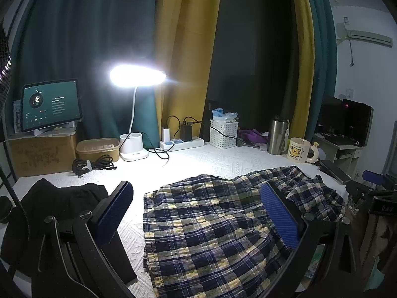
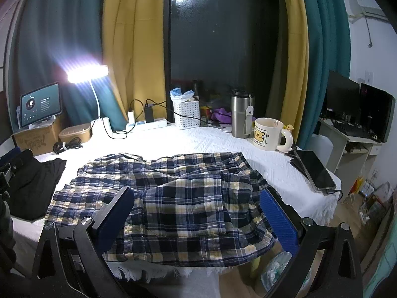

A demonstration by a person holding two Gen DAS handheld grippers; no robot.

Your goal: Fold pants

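Navy, white and yellow plaid pants point(image 1: 211, 226) lie rumpled on the white textured table cover point(image 1: 198, 159). In the right wrist view the plaid pants point(image 2: 173, 198) spread across the near half of the table, their near edge hanging at the fringe. My left gripper point(image 1: 198, 211) hovers open above the pants' left part, blue pads wide apart and holding nothing. My right gripper point(image 2: 198, 213) is open too, over the pants' near right part, empty. The right gripper's body point(image 1: 372, 186) shows at the right edge of the left wrist view.
A black garment point(image 1: 57, 198) lies at the table's left. Along the back stand a lit desk lamp point(image 1: 134, 77), tablet point(image 1: 50, 104), power strip point(image 1: 181, 144), white basket point(image 1: 223, 132), steel tumbler point(image 2: 240, 116) and bear mug point(image 2: 269, 134). A phone point(image 2: 315, 168) lies at the right edge.
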